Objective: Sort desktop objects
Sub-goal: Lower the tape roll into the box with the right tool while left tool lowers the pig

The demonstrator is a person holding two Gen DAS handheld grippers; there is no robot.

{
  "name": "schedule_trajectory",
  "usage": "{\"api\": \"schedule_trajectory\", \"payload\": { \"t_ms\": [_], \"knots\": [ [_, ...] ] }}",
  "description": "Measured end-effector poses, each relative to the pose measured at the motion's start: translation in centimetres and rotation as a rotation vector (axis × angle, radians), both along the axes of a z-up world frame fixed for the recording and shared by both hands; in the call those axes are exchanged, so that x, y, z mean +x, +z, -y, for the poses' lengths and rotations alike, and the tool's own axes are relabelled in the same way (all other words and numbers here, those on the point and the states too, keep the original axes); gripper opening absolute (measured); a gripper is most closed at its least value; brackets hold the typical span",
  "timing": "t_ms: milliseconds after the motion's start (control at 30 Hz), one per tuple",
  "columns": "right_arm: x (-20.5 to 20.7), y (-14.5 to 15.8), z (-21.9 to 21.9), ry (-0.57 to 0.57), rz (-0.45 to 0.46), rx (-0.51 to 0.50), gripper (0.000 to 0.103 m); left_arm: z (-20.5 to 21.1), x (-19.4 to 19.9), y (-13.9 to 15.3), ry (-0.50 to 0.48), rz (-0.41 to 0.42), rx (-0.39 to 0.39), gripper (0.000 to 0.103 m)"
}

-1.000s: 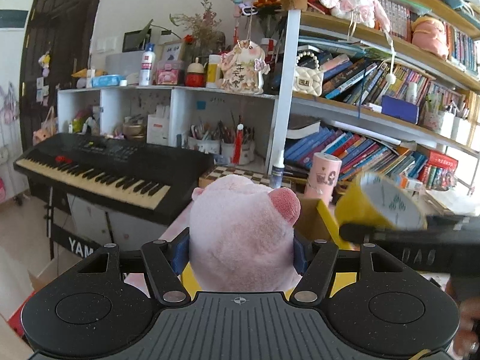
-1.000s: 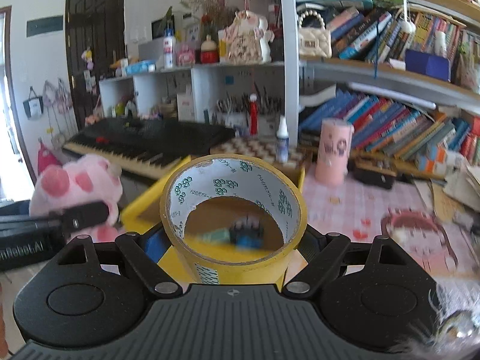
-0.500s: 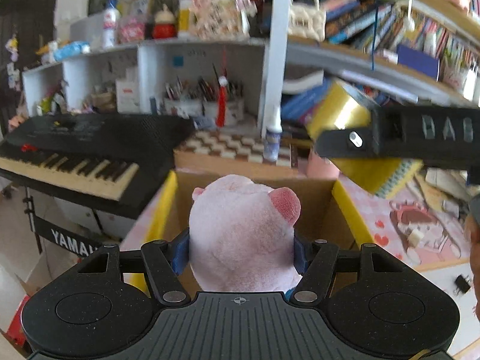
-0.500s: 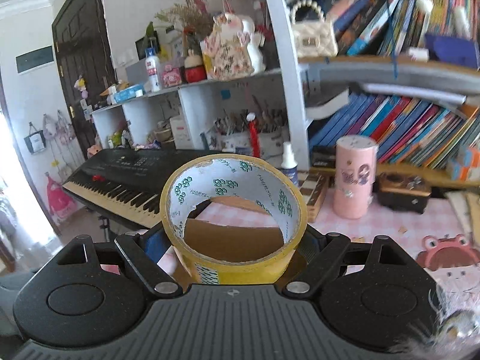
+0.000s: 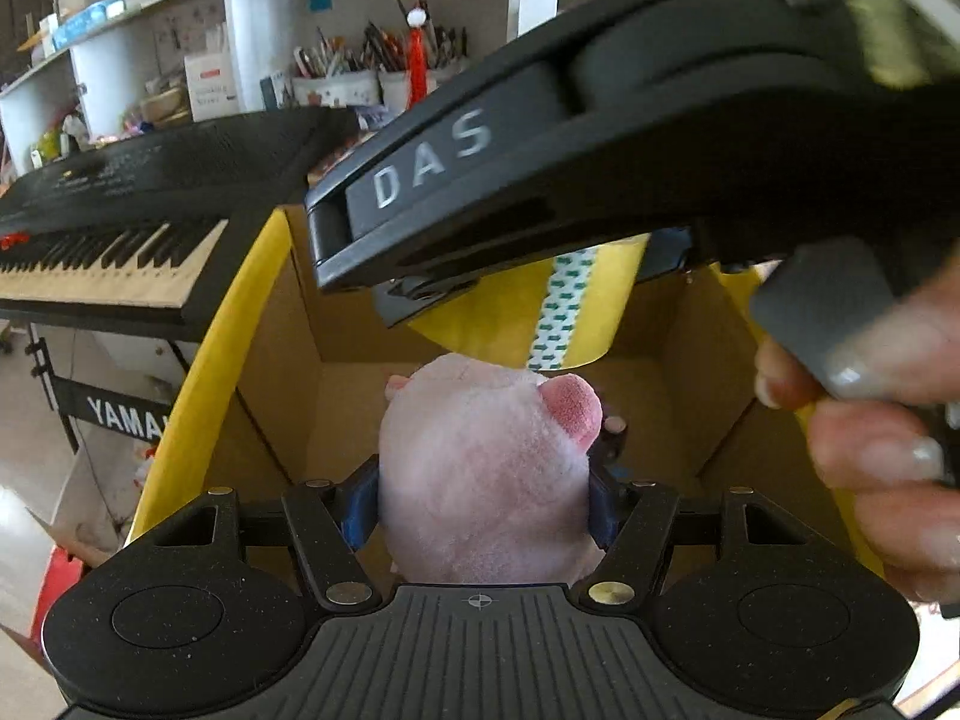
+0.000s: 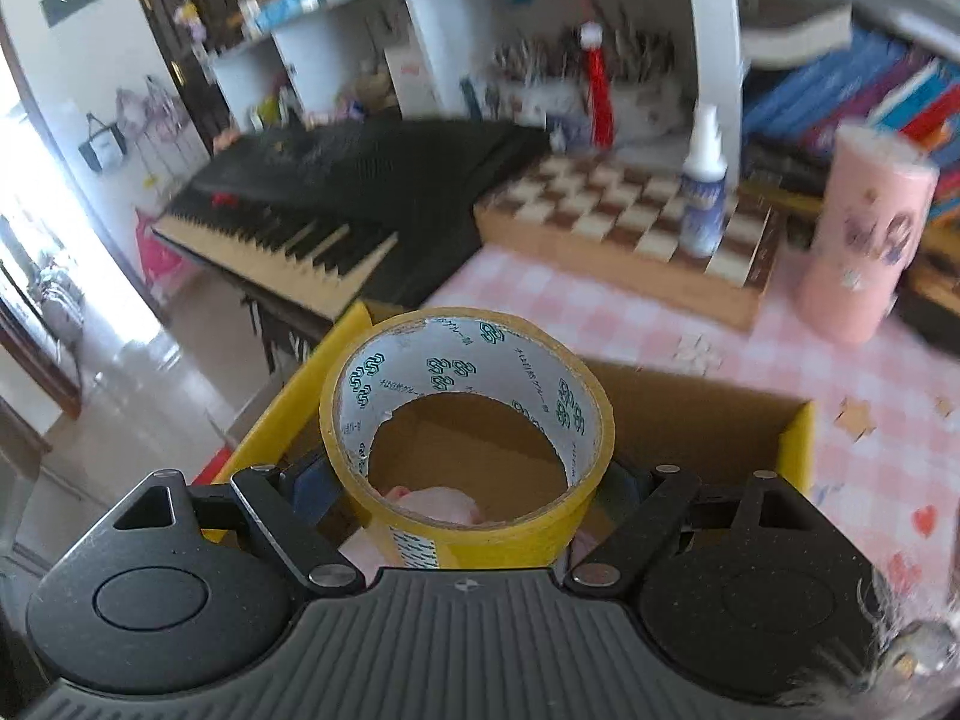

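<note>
Plush pig (image 5: 486, 468) between left claw (image 5: 483, 507) pads

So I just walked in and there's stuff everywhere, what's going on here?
A person is sorting desk things into a yellow-edged cardboard box with a gripper in each hand. The left gripper is shut on a pink plush pig; the right gripper is shut on a roll of yellow tape. Both hang over the open box, the tape above the pig, neither let go yet.
</note>
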State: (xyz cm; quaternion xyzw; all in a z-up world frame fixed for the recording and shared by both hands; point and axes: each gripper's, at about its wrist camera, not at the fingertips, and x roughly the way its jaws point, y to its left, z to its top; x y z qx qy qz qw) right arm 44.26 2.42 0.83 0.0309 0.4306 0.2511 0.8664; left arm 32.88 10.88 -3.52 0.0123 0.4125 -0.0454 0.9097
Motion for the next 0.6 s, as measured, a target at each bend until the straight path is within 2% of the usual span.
{"api": "schedule_trajectory", "payload": {
  "t_ms": [200,333,467,600],
  "knots": [
    [1.7,-2.3,-1.4,0.033,-0.108,-0.071,0.084,0.4,-0.5,-0.2,-0.002,-0.002,0.014,0.07],
    [2.1,-3.1,-1.5,0.033,-0.164,-0.081,0.084,0.8,-0.8,0.1,0.023,0.039,0.057,0.072],
    [1.6,-2.0,-1.4,0.025,-0.101,-0.091,0.087,0.4,-1.7,1.1,0.049,0.104,0.054,0.074],
    [0.4,-0.2,-0.7,0.016,-0.015,-0.054,0.088,-0.1,-2.5,2.5,0.068,0.161,0.035,0.074]
  ]
}}
